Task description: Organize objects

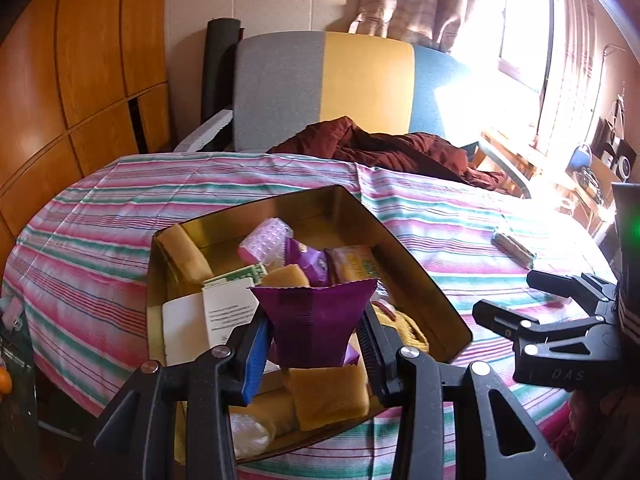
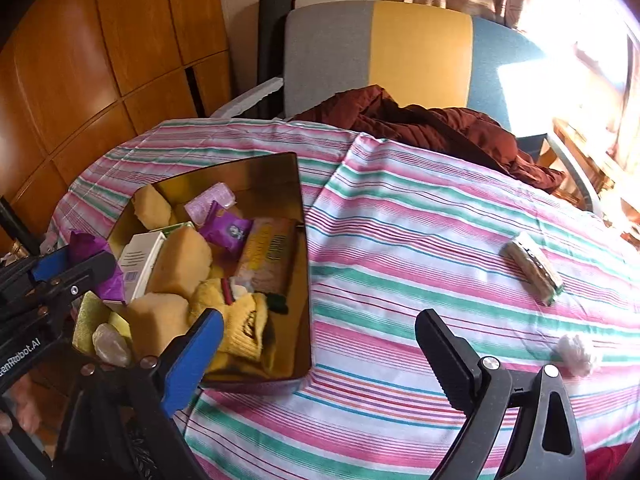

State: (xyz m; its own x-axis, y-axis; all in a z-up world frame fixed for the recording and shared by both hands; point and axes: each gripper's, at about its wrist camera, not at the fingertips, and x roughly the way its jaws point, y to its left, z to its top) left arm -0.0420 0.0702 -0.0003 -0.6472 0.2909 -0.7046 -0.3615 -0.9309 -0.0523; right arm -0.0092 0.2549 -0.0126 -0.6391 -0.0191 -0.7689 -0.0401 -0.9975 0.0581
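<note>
A gold metal tin point(image 1: 424, 280) point(image 2: 302, 280) stands on the striped tablecloth, filled with yellow sponges, purple packets, white boxes and a yellow knitted thing. My left gripper point(image 1: 314, 332) point(image 2: 86, 268) is shut on a purple packet point(image 1: 314, 320) point(image 2: 90, 246), held above the tin's near end. My right gripper point(image 2: 320, 344) point(image 1: 508, 296) stands open with nothing between its fingers, over the cloth just right of the tin. A clear-wrapped snack bar point(image 2: 532, 268) point(image 1: 514, 247) lies further right on the cloth. A small white wad point(image 2: 576, 354) sits near the table's front right.
A dark red garment point(image 2: 440, 128) lies heaped at the table's far edge, against a grey, yellow and blue chair back point(image 2: 400, 52). Wooden cabinet doors point(image 2: 100, 60) stand at the left. Bright window light washes out the right side.
</note>
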